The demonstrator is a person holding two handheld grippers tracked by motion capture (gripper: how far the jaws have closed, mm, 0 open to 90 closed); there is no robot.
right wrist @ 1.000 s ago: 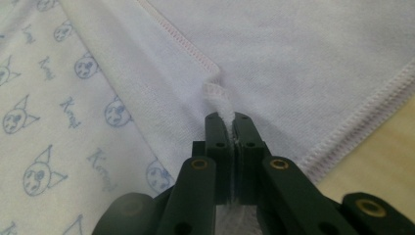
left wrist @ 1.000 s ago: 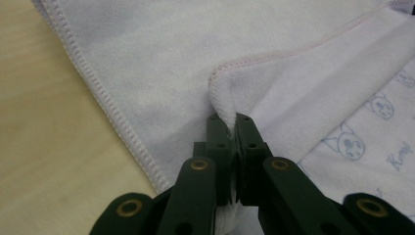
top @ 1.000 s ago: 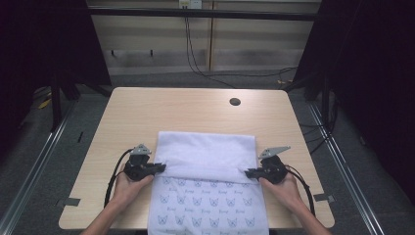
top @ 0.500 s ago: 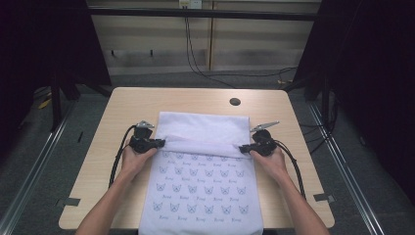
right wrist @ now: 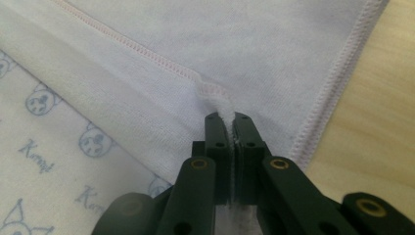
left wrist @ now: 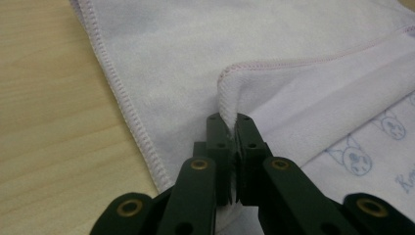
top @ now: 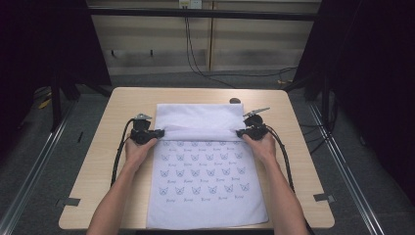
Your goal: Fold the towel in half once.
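Observation:
A white towel point(top: 203, 171) printed with small blue cat faces lies along the wooden table point(top: 110, 147), its near part folded over the plain far part point(top: 198, 116). My left gripper point(top: 159, 133) is shut on the left corner of the folded edge point(left wrist: 230, 93). My right gripper point(top: 241, 132) is shut on the right corner point(right wrist: 215, 98). In the left gripper view point(left wrist: 230, 122) the hem is pinched between the black jaws; the right gripper view point(right wrist: 228, 122) shows the same grip. Both hands rest low over the towel's sides.
A small dark round disc point(top: 235, 101) sits on the table near the far edge, just beyond the towel's right corner. Cables trail from both grippers along the forearms. Bare wood point(top: 293, 147) lies on both sides of the towel. Dark curtains flank the table.
Both grippers have carried the folded edge away from the person, toward the far end of the table. More of the cat-printed side now shows, and less of the plain part.

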